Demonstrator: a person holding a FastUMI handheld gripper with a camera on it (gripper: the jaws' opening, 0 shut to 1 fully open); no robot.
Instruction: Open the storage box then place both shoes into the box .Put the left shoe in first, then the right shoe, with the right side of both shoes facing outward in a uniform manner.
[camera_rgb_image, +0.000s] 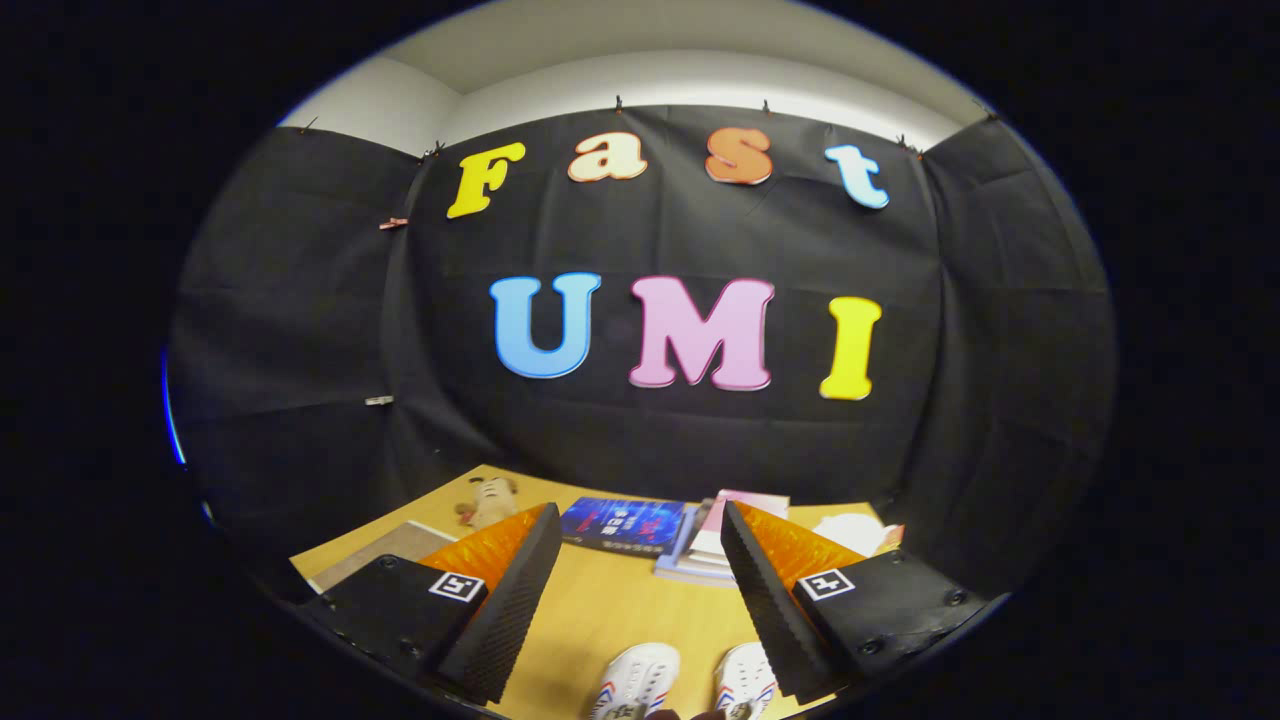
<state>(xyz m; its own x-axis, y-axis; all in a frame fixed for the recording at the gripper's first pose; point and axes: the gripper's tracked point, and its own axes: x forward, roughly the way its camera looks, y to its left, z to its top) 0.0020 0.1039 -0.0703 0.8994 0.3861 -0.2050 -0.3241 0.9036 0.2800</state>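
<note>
Two white shoes with red and blue side stripes are lying nearest the camera, low between the two fingers: the left-hand shoe and the right-hand shoe are sitting side by side, just apart, long axes running near to far with rounded toes pointing away toward the far wall. Their heel ends are cut off from sight. Which is the left shoe and which the right I cannot tell.

Going left to right across the wooden worktop: a flat grey-brown board is resting at the far left, a small plush toy is lying beyond it near the cloth wall, a dark blue glossy book is lying flat at the far middle, a stack of books with a pink cover on top is sitting just right of it, and something white and crumpled is lying at the far right.

The gripper is hovering above the worktop with its jaws standing wide open, holding nothing and touching nothing; the ribbed inner pads are facing each other across bare wood, with the shoes nearer than the tips.
</note>
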